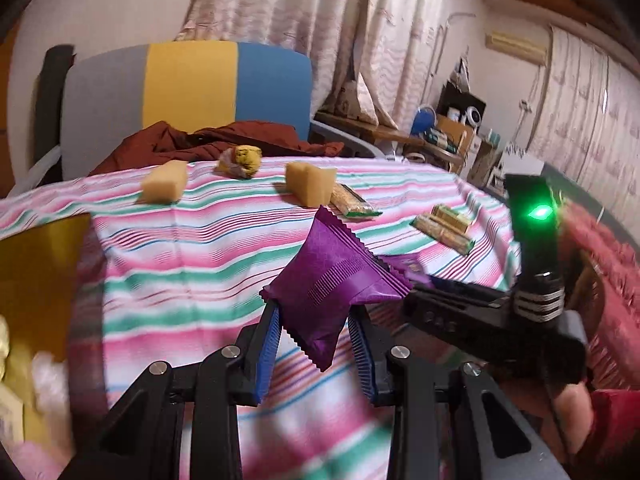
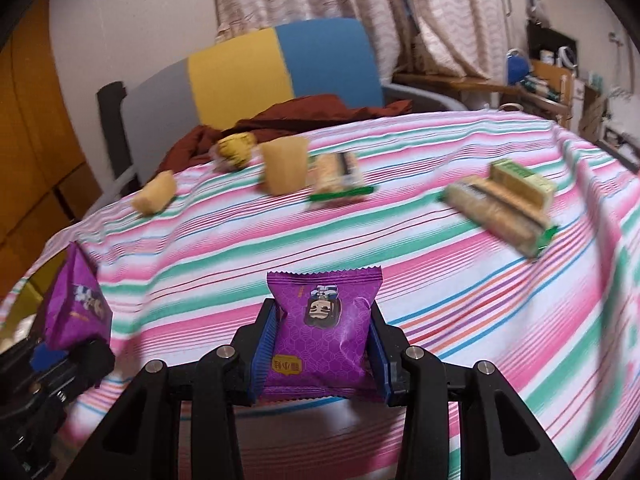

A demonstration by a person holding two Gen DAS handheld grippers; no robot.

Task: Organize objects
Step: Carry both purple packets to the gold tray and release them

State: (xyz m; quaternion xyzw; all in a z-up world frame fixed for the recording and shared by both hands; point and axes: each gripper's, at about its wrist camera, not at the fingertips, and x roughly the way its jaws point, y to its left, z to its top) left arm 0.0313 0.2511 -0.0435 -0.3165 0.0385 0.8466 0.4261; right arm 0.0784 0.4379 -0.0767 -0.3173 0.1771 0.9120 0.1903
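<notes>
Striped pink, green and white cloth covers the bench (image 2: 400, 240), with curtains and a tricolour chair behind. Each tool is clamped on a purple snack packet: the left tool (image 1: 316, 334) grips its packet (image 1: 332, 280) tilted, long axis running toward 1 o'clock; the right tool (image 2: 320, 350) holds its packet (image 2: 322, 332) squarely, upside down. A gold-lined box (image 1: 40, 288) at 9 o'clock of the left tool looks the likely destination, so the left is nearer. The cartoon face and yellow label text are not legible.
</notes>
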